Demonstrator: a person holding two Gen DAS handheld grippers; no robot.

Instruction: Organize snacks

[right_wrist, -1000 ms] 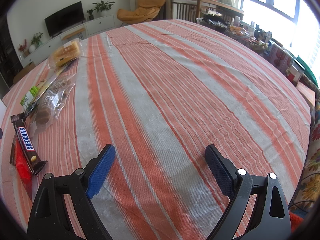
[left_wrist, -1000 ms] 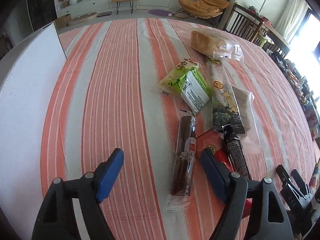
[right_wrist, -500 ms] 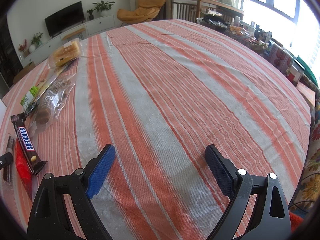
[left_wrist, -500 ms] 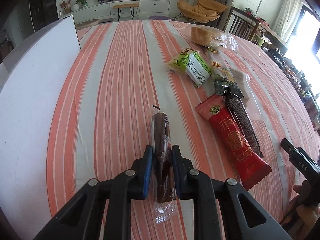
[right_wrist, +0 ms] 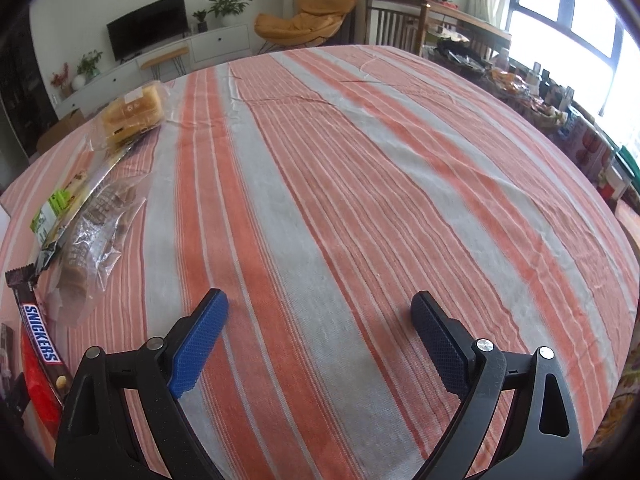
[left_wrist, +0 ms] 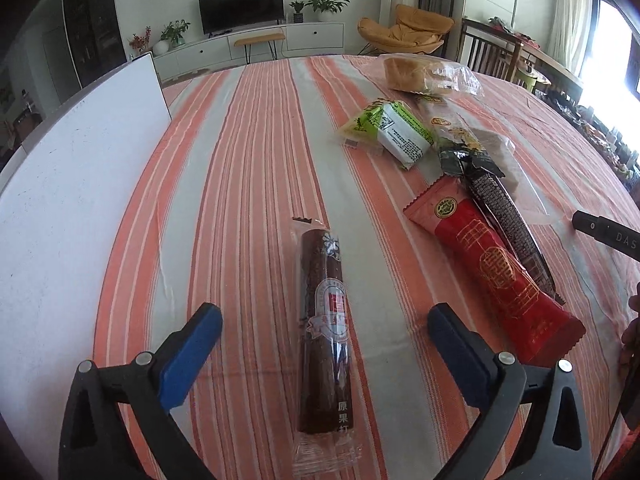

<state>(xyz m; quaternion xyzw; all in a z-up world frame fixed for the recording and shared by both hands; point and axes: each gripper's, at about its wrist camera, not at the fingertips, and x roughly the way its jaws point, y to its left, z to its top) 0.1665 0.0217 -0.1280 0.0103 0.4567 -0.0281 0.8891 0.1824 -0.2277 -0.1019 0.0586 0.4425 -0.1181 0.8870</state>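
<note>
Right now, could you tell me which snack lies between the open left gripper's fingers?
The dark brown roll in clear wrap; it lies lengthwise inside the left gripper, apart from the red packet and the other snacks to its right.

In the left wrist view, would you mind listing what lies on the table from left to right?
White board → brown snack stick → green packet → red packet.

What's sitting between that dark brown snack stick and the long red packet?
Nothing but bare striped tablecloth lies between the brown snack stick and the red packet, except the left gripper's right finger low down, as the left wrist view shows.
</note>
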